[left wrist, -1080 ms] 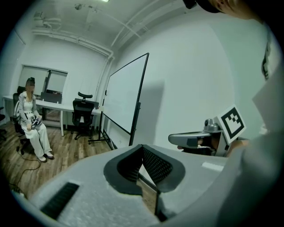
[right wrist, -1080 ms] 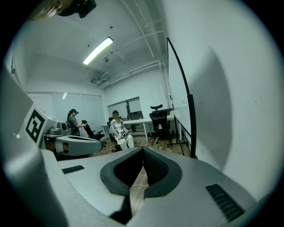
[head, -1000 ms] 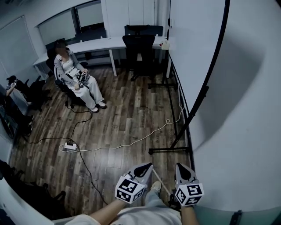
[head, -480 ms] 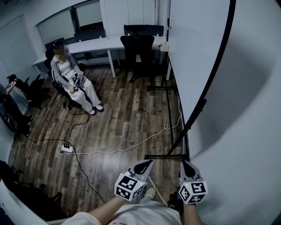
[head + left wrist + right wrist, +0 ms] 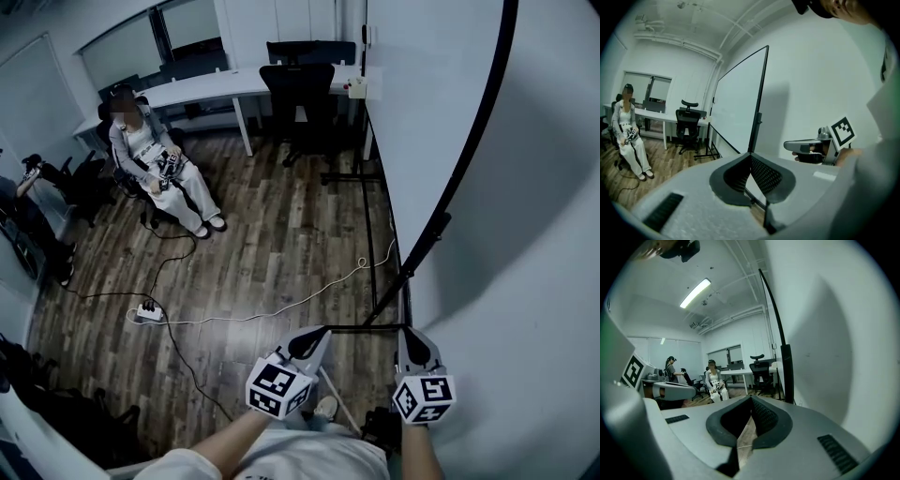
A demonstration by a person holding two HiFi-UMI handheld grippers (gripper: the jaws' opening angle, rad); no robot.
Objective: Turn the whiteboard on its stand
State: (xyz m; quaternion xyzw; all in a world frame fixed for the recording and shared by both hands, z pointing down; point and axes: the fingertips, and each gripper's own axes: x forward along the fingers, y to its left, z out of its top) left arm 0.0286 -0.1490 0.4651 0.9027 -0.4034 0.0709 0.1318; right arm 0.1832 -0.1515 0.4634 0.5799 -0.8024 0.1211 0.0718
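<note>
Empty and pinched shut, left gripper [image 5: 314, 339] and right gripper [image 5: 412, 345] are hovering by the whiteboard [image 5: 422, 112], risking skidding off its near edge.

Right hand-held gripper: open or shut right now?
Shut. In the right gripper view, the right hand-held gripper shows its jaw tips meeting, with nothing clamped between them.

- Carried left gripper [image 5: 314, 338] and right gripper [image 5: 412, 341] forward, closer to whiteboard [image 5: 422, 112].
- Brought right gripper's tip up against the foot bar of the stand [image 5: 361, 328] in the head view.
</note>
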